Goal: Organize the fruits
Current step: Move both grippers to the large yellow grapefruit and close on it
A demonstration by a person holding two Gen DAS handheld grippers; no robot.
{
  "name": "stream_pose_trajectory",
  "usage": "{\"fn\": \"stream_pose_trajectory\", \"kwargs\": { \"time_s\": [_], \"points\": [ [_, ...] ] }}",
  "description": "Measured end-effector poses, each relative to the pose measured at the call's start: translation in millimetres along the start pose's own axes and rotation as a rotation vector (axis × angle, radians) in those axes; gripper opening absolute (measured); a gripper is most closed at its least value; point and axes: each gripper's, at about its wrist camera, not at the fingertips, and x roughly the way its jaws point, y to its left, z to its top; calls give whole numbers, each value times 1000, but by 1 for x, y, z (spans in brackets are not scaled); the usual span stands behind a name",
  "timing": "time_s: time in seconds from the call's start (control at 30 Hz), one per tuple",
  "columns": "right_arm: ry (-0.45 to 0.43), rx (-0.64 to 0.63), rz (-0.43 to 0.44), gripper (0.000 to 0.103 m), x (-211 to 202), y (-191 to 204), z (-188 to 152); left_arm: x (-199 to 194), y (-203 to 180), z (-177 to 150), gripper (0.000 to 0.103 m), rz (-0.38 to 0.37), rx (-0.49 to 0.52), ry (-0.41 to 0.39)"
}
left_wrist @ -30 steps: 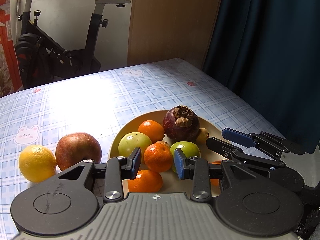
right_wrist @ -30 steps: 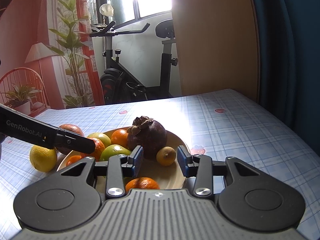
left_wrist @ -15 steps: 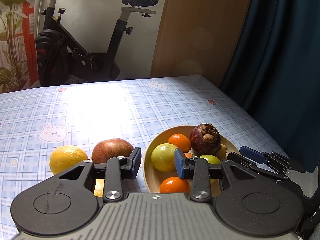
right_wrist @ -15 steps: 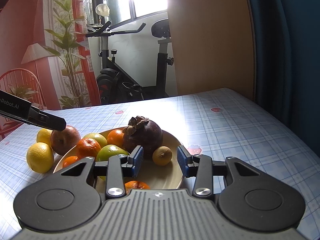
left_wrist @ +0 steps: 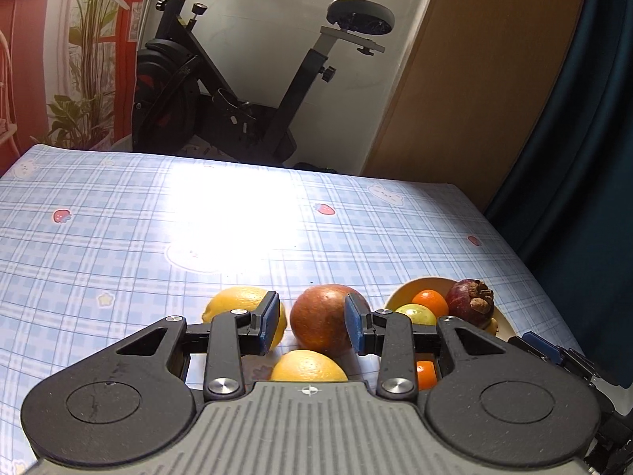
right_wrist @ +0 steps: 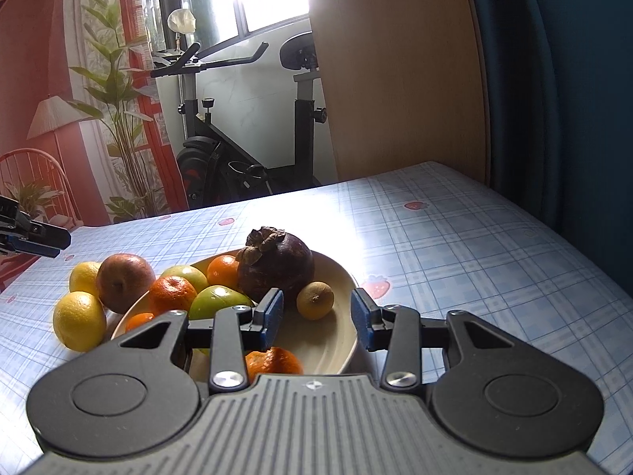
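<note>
Both pairs of jaws stand apart, gripping nothing. Between the blue pads of the left gripper [left_wrist: 310, 326] sits the reddish-brown apple [left_wrist: 326, 322], on the cloth beyond the tips; whether the pads touch it cannot be told. One lemon [left_wrist: 241, 304] lies just left of the apple, its long axis running left to right, and a second lemon [left_wrist: 308, 366] lies nearer the camera. The right gripper [right_wrist: 317, 318] hovers over the near rim of the cream bowl [right_wrist: 336, 340], a small brownish kiwi [right_wrist: 315, 300] framed between its pads. Behind the kiwi stands the dark mangosteen [right_wrist: 277, 265], calyx up and tilted left, beside two green apples [right_wrist: 217, 301] and tangerines [right_wrist: 172, 293]. All rests on the blue plaid tablecloth [right_wrist: 455, 245].
</note>
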Motion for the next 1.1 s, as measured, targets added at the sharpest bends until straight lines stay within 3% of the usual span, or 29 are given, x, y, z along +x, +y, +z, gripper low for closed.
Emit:
{"fn": "stream_pose_trajectory", "kwargs": {
  "time_s": [0.3,0.4,0.73,0.93,1.1],
  "points": [
    [-13,-44,108,43,-4,52,17,-20,43,4,38,52,-67,-7],
    [-2,-84,161,43,0,76,20,-24,49,5,38,75,-40,-9],
    [139,-240,306,43,24,145,-3,0,43,-13,38,-51,-70,66],
    [199,-294,329,43,39,168,-18,17,41,-19,38,-96,-86,113],
    [243,-274,335,51,52,171,-23,26,41,-23,38,-126,-95,129]
  ]
}}
